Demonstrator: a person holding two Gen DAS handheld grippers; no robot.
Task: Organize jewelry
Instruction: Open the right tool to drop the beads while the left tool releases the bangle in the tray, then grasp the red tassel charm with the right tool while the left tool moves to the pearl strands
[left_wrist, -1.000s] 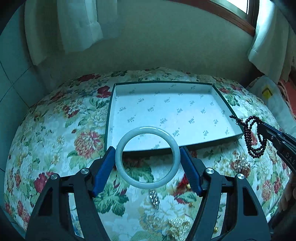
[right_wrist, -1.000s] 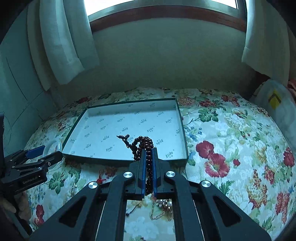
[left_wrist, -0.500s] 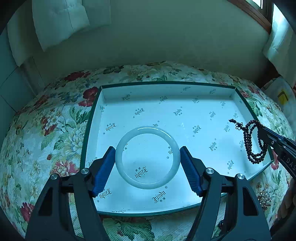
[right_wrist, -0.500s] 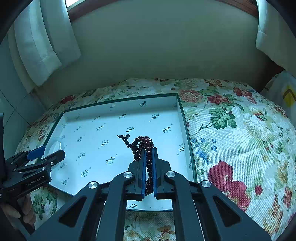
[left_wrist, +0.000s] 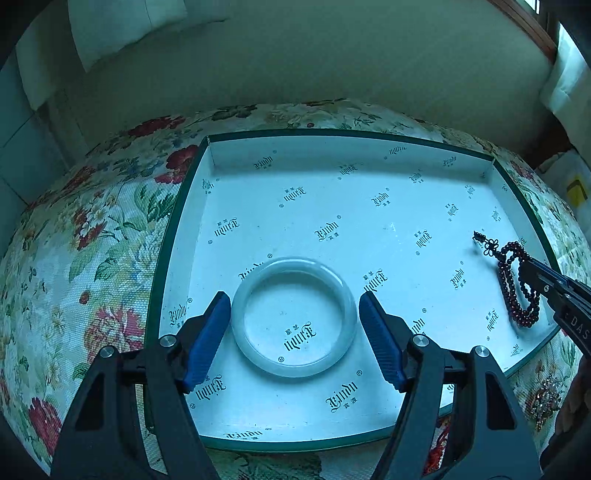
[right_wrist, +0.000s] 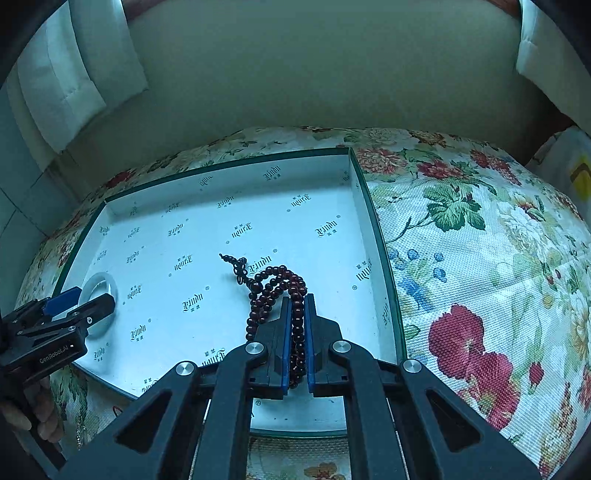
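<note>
A pale jade bangle (left_wrist: 293, 317) lies flat on the floor of the white, green-rimmed box (left_wrist: 369, 147). My left gripper (left_wrist: 295, 332) is open, with a small gap between each blue pad and the bangle. In the right wrist view the bangle (right_wrist: 96, 286) and left gripper (right_wrist: 79, 301) sit at the box's near left corner (right_wrist: 92, 218). My right gripper (right_wrist: 295, 306) is shut on a dark red bead string (right_wrist: 275, 284) and holds it low over the box's right part. The beads (left_wrist: 517, 288) also show in the left wrist view.
The box sits on a floral cloth (right_wrist: 480, 258). Other jewelry (left_wrist: 546, 391) lies on the cloth in front of the box's near right corner. A wall and white curtains (right_wrist: 74, 74) stand behind. A bag with a yellow mark (right_wrist: 580, 177) is at the far right.
Both grippers moved forward and down over the box. The left jaws have spread slightly off the bangle, which now rests on the box floor. The beads hang lower in the box.
</note>
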